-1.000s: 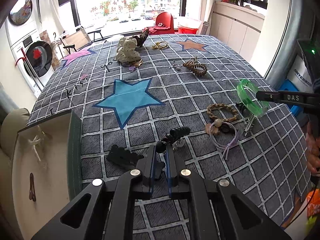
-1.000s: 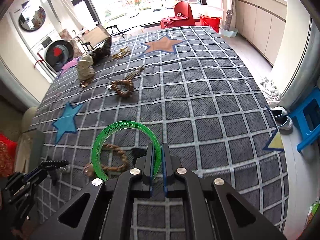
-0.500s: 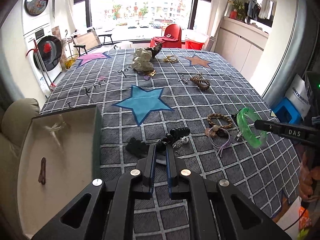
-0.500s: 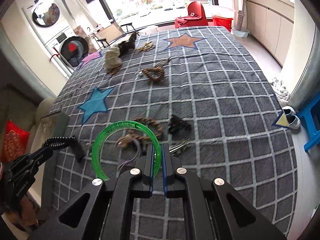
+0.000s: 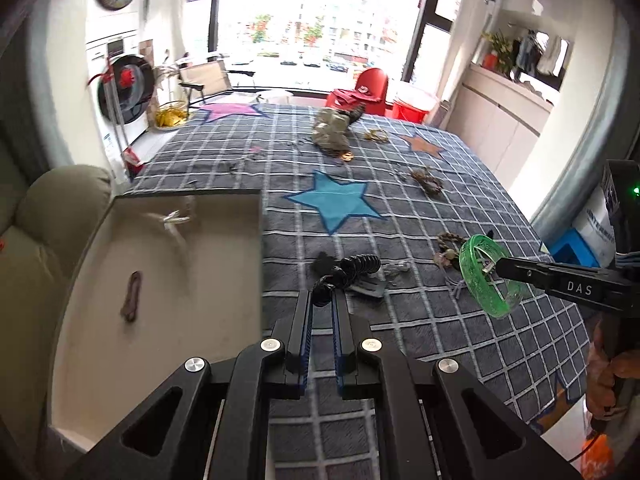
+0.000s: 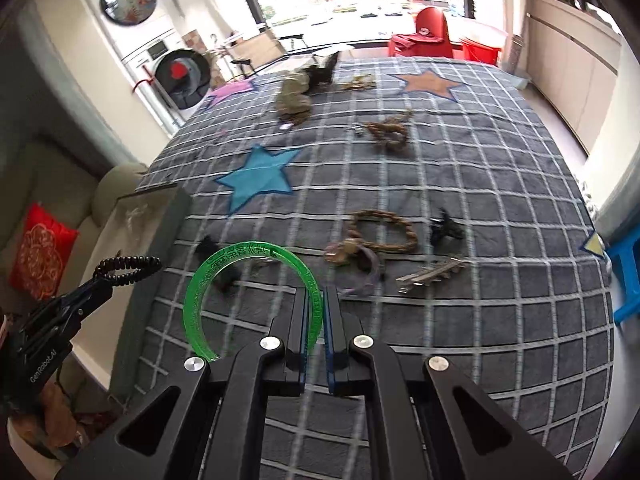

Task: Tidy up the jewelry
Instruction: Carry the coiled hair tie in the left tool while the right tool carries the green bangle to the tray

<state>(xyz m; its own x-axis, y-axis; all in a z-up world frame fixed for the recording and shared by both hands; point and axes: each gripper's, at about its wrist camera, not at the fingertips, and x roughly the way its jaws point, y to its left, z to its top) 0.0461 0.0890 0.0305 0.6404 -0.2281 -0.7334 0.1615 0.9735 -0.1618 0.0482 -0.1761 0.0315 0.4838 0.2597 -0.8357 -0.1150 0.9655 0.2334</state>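
Observation:
My left gripper (image 5: 321, 295) is shut on a black spiral hair tie (image 5: 352, 268), held in the air over the cloth just right of the beige tray (image 5: 224, 280); the same gripper (image 6: 98, 276) and hair tie (image 6: 132, 266) show at the left of the right wrist view. My right gripper (image 6: 315, 292) is shut on a translucent green bangle (image 6: 224, 268), lifted above the table. In the left wrist view the bangle (image 5: 484, 276) hangs from the right gripper (image 5: 500, 268) at the right. On the checked tablecloth (image 6: 460, 168) lie a braided brown bracelet (image 6: 384, 230), a purple cord (image 6: 364, 272) and a silver hair clip (image 6: 432, 274).
The tray holds a brown piece (image 5: 132, 296) and a pale clip (image 5: 174, 218). A black clip (image 5: 360, 286) lies near the tray's right wall. Further back lie a brown rope bracelet (image 6: 390, 134) and a beige bundle (image 5: 332, 132). A sofa (image 5: 36, 240) borders the left.
Both grippers have risen and shifted left toward the tray, each carrying its piece. The tray now fills more of the left wrist view.

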